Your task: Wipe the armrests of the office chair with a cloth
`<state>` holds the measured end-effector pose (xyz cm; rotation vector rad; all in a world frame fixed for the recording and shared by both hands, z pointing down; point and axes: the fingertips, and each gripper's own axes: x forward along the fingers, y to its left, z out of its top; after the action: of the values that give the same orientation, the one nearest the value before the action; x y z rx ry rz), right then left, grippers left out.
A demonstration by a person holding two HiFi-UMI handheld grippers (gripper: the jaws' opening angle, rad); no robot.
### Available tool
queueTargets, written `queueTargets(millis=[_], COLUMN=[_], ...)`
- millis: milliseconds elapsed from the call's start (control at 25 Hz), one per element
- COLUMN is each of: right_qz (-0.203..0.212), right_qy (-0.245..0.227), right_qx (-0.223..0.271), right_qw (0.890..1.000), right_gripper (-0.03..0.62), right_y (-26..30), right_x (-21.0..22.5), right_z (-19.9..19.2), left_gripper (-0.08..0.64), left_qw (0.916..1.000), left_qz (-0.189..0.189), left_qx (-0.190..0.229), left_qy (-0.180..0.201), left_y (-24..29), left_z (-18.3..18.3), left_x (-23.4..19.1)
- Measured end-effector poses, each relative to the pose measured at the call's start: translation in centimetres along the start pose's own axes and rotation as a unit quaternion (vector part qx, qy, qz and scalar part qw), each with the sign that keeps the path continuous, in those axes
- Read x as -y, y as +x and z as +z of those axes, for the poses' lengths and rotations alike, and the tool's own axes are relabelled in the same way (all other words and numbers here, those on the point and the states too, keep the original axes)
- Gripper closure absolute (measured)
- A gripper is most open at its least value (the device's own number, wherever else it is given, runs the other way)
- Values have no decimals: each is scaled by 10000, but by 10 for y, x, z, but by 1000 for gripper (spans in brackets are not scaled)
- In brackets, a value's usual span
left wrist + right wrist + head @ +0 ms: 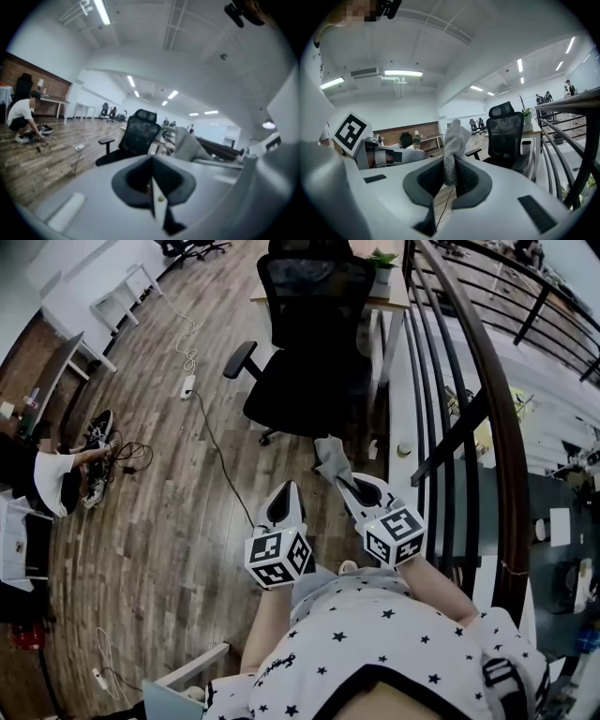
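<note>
A star-printed shirt (pixel 375 634) fills the bottom of the head view, and the person's forearms reach forward from it to the two grippers, each topped by its marker cube.

The left gripper (pixel 284 501) points ahead over the wooden floor (pixel 169 521). In the left gripper view, its jaws are pressed together with nothing between them.

The right gripper (pixel 349 486) is beside it, a little farther forward. It is clamped on a grey cloth (pixel 330 457). In the right gripper view, the cloth (pixel 452 147) stands up out of the closed jaws as a bunched, fuzzy strip.

The black mesh office chair (pixel 309 343) stands beyond both grippers, its seat turned toward the person. The cloth is in the air short of the seat's front edge and touches no part of the chair. One armrest (pixel 239 359) sticks out on the view's left. The other cannot be made out in the head view.

A desk (pixel 389 296) with a small potted plant (pixel 382 259) stands behind the chair, and a dark curved railing (pixel 478 381) runs along the right.

A white power strip (pixel 187 385) with its cable lies on the floor left of the chair. Farther left, another person (pixel 52 474) crouches over some shoes and cables.
</note>
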<state>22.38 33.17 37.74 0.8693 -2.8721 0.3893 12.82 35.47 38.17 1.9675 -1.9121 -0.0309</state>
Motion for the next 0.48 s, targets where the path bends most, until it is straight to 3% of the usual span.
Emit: queueTargets(millis=[480], right_qz=[125], right_qy=[92], right_qx=[92], right_qw=[9998], right_gripper=[558], right_y=[6], right_x=[13], right_z=[9], left_gripper=[554], left_qw=[9996], left_qz=[260], left_qx=[7], left_qy=[-60], left_y=[9], left_z=[4], left_x=[3])
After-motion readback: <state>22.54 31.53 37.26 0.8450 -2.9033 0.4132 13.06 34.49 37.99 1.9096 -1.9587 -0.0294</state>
